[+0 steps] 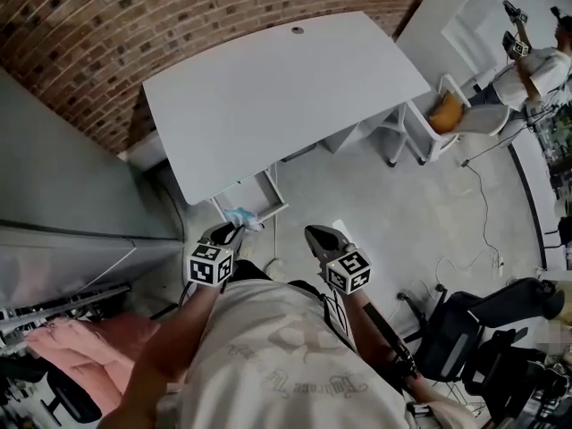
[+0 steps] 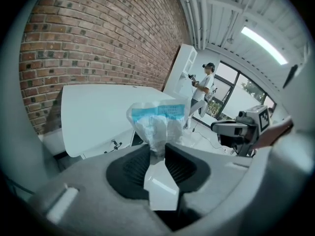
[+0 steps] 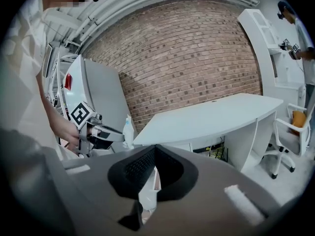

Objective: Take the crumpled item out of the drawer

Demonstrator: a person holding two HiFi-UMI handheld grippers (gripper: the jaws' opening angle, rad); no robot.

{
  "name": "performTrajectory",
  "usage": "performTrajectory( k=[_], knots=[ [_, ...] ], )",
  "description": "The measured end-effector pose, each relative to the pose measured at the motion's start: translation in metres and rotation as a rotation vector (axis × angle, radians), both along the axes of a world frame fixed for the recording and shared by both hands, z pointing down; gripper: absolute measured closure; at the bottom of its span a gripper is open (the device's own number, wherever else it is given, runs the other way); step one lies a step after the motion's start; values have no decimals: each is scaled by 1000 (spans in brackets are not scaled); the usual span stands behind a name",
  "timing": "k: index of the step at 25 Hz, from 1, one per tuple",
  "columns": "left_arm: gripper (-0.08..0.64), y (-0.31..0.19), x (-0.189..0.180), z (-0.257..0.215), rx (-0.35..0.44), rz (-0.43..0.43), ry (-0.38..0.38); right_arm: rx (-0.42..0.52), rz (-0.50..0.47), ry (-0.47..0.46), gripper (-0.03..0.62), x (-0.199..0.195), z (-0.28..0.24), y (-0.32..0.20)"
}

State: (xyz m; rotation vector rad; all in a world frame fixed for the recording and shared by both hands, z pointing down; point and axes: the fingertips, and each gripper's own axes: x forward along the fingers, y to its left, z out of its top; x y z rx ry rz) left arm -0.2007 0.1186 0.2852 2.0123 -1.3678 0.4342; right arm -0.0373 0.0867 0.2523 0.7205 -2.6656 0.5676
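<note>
White T-shirt cloth (image 1: 295, 356) is filling the bottom of the head view, right under the camera, and two bare forearms are reaching forward out of it, side by side. Out front, the pale grey drawer (image 1: 271, 189) is standing pulled open from under the white curved-edge desk (image 1: 286, 88). Only a sliver of its inside is showing, too small to tell what it holds.

The crumpled clear plastic wrapper with a blue band (image 1: 242, 216) is out of that drawer. It is hanging in the air at the tip of the left claw (image 1: 232, 231), showing just over the drawer's front corner. The left gripper view has the dark ribbed pads pressing on the wrapper's bottom, with the rest puffing up above them against the desk top.

The left gripper is pointing forward and down toward the drawer, its marker cube facing up at the camera. The right claw (image 1: 315, 234) is hovering beside it, near but not touching, angled the same way. The right gripper view is showing its tips meeting, nothing between them, and the wrapper off to its left.
</note>
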Motion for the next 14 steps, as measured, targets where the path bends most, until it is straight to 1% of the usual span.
performTrajectory(
  k=[3, 14],
  knots=[
    [460, 5, 5, -5, 16, 7, 1, 8, -9, 5, 584, 3, -5, 6],
    [461, 26, -8, -6, 28, 23, 9, 43, -11, 16, 583, -12, -14, 19]
  ],
)
